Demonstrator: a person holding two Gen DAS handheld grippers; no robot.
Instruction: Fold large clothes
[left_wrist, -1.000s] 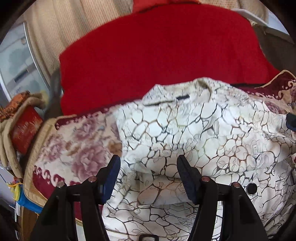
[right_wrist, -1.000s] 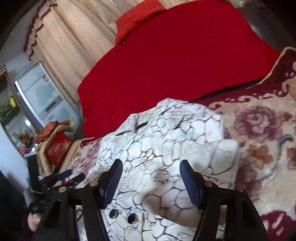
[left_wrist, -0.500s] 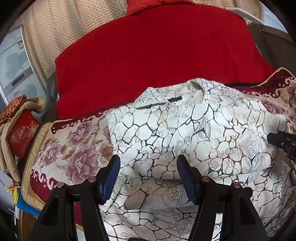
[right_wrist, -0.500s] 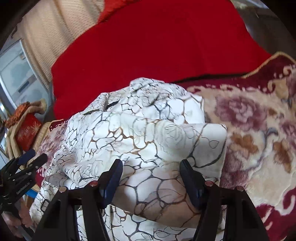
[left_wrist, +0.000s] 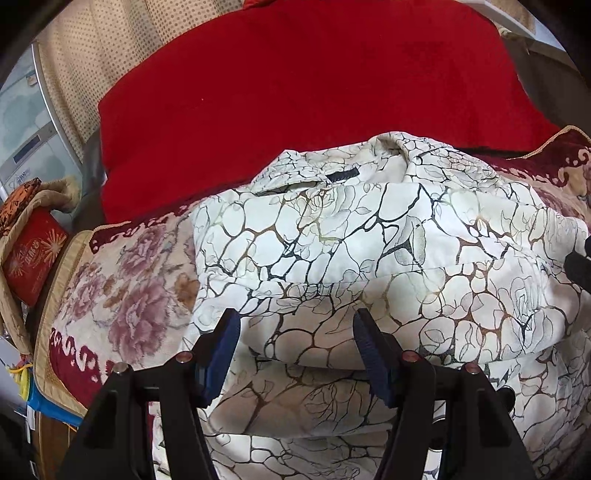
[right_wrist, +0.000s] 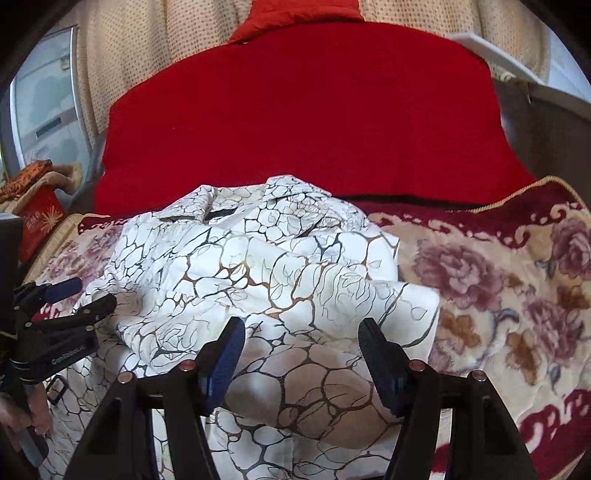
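Observation:
A white jacket (left_wrist: 332, 240) with a cracked dark-and-gold print lies bunched on a floral blanket (left_wrist: 129, 295), collar and dark label (left_wrist: 343, 173) at the far side. My left gripper (left_wrist: 297, 325) hovers open over its near left part, fabric showing between the pads without being pinched. My right gripper (right_wrist: 303, 332) is open too, above a folded-over white panel of the jacket (right_wrist: 258, 266) near its right edge. The left gripper (right_wrist: 86, 295) shows at the left of the right wrist view, held by a hand; the right gripper's tip (left_wrist: 580, 266) peeks in at the right edge.
A thick red quilt (left_wrist: 295, 92) is piled behind the jacket. The floral blanket (right_wrist: 498, 277) spreads bare to the right. A red box (left_wrist: 33, 258) among tan fabric sits off the left edge, with a white appliance (left_wrist: 22, 122) and a dotted curtain behind.
Both grippers came closer to the jacket, the left one sinking toward it. The right view rolled level and swung over the folded panel. Jaw gaps look unchanged.

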